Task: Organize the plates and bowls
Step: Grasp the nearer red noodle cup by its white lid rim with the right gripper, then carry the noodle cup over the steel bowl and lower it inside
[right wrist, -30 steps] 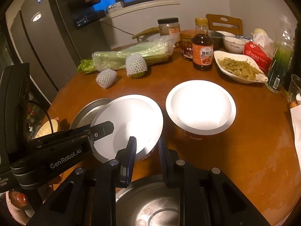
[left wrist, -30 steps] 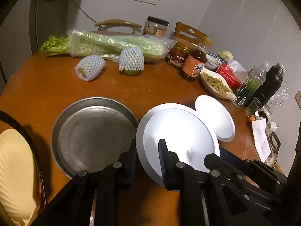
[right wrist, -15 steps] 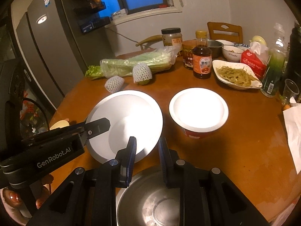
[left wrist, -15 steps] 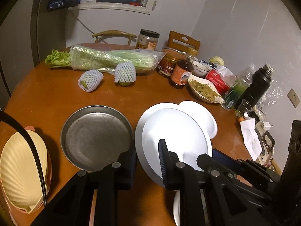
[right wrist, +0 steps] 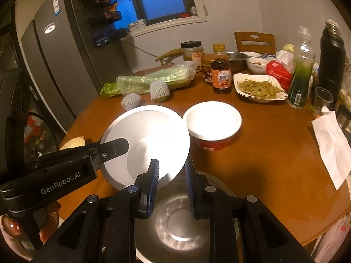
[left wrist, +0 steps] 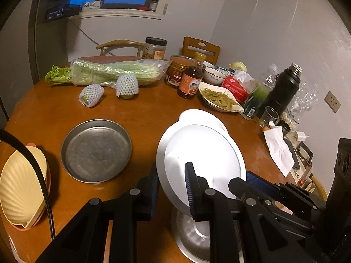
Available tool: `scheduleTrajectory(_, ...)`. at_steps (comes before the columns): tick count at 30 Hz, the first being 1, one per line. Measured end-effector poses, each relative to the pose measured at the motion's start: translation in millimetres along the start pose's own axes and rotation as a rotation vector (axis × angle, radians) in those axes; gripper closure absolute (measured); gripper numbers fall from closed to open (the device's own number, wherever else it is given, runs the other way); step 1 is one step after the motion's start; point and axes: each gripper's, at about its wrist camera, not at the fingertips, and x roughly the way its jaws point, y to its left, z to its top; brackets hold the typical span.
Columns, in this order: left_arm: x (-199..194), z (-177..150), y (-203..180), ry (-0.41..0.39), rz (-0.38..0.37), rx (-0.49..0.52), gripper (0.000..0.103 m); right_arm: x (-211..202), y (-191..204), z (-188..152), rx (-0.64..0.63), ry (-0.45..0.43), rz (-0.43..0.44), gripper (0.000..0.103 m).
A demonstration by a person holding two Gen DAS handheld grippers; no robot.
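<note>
My left gripper is shut on the rim of a white bowl and holds it tilted above the table; the bowl also shows in the right wrist view. My right gripper is shut on the near rim of a steel bowl, which lies under the white bowl. A red bowl with a white inside stands on the table behind. A flat steel plate lies to the left. Cream shell-shaped plates sit stacked at the far left edge.
Bagged celery, two net-wrapped fruits, jars, a sauce bottle, a dish of greens, a black flask, a glass and paper crowd the back and right of the round wooden table.
Both grippers have risen and pulled back. The white bowl has lifted higher and now hangs over the steel bowl, which shows in the left wrist view.
</note>
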Motion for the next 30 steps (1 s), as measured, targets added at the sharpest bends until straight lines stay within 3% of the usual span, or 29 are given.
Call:
scheduleTrajectory(14,6.2,-32.0,-22.2,0.056,-0.036,0.040,0.081,-26.7,-21.1,-33.3,0.010,0.003,-0.001,0.079)
scheduleTrajectory(30,20.9,-55.3,-33.4,0.130,-0.042,0.102,0.081,-24.1,-37.0,-59.8,0.016,0.073,-0.017,0.079)
